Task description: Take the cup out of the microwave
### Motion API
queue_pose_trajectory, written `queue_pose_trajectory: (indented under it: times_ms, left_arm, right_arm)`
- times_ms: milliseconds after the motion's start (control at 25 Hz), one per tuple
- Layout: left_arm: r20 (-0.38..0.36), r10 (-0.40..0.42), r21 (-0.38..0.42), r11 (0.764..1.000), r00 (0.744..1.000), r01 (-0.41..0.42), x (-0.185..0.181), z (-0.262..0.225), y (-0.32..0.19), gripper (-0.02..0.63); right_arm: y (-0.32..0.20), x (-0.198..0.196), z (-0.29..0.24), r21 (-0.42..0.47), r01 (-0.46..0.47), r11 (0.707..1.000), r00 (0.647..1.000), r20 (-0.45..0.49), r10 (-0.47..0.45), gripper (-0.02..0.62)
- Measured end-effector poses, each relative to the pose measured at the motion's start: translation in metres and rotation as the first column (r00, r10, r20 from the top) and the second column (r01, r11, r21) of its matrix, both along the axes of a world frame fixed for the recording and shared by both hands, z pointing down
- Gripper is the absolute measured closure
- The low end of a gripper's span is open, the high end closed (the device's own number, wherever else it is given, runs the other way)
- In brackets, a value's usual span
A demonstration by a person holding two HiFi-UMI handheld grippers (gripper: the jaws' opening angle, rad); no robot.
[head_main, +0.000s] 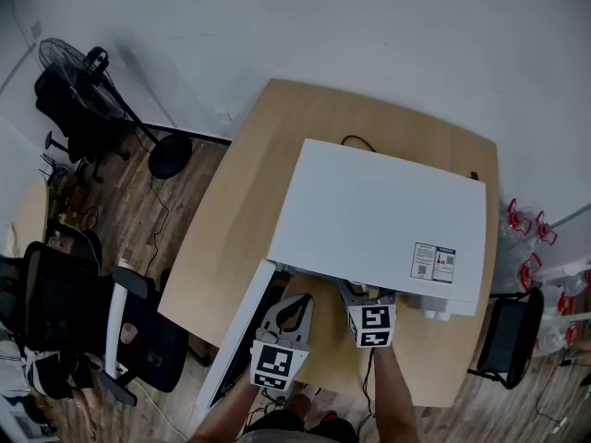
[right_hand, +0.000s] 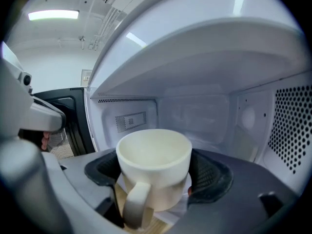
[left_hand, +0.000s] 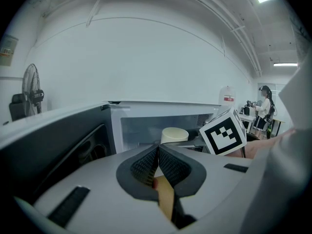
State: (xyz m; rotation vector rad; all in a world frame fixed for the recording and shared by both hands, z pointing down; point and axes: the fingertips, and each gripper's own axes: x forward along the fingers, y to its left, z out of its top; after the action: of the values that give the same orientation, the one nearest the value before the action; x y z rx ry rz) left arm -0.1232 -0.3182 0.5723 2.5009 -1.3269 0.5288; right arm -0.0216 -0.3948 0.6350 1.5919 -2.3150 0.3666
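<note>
Cup [right_hand: 153,167] in microwave [head_main: 379,220], microwave on table [head_main: 245,201]

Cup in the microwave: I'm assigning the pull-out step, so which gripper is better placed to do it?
Right. The right gripper is inside the microwave with its jaws closed on the cup. The left gripper is shut on nothing, outside by the open door.

1. The left tongs [head_main: 295,303] sit near 6 o'clock in the head view and point toward 1 o'clock. Their jaws are pressed together with nothing between them.
2. The right tongs [head_main: 362,295] lie just at their 3 o'clock side and point toward 11 o'clock. Their jaws clamp the sides of the cup [right_hand: 155,165].
3. The left forearm [head_main: 229,415] and right forearm [head_main: 395,397] enter, bare, from the 6 o'clock edge.
</note>
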Motion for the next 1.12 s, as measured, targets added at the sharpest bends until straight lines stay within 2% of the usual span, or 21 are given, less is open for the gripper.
queue_pose_trajectory:
  times_ms: [360,1120]
  left_arm:
    - [0.002,0.019,0.032,0.999,1.000,-0.019,0.006,-0.016,0.007,0.583]
    - [-0.003,0.042,0.080,0.996,0.999,-0.042,0.016,-0.042,0.055,0.583]
  right_arm:
    - [0.020,0.006,-0.026,0.029,-0.014,0.999,1.000,0.013,0.013,0.196]
    - [0.093,0.022,-0.053,0.063,-0.038,0.997,0.999,0.018,0.037,0.196]
